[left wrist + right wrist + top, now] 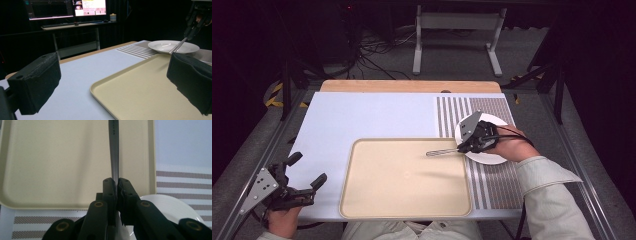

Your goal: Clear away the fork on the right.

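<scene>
one tray (362, 200), one plate (498, 121), one metal utensil (442, 151).

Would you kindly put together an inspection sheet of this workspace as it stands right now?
Surface: white table top with a striped mat on its right part.
Job's things: metal utensil held above the beige tray; its working end cannot be made out. White plate on the mat, beside the tray.
Clutter: nothing seen.
Grippers: right gripper shut on the utensil's handle, over the plate; left gripper open, holding nothing, at the table's near left corner.
Cables: black cable trails from the right gripper; more cables on the floor beyond.
Surroundings: dark room, desk with monitors.
</scene>
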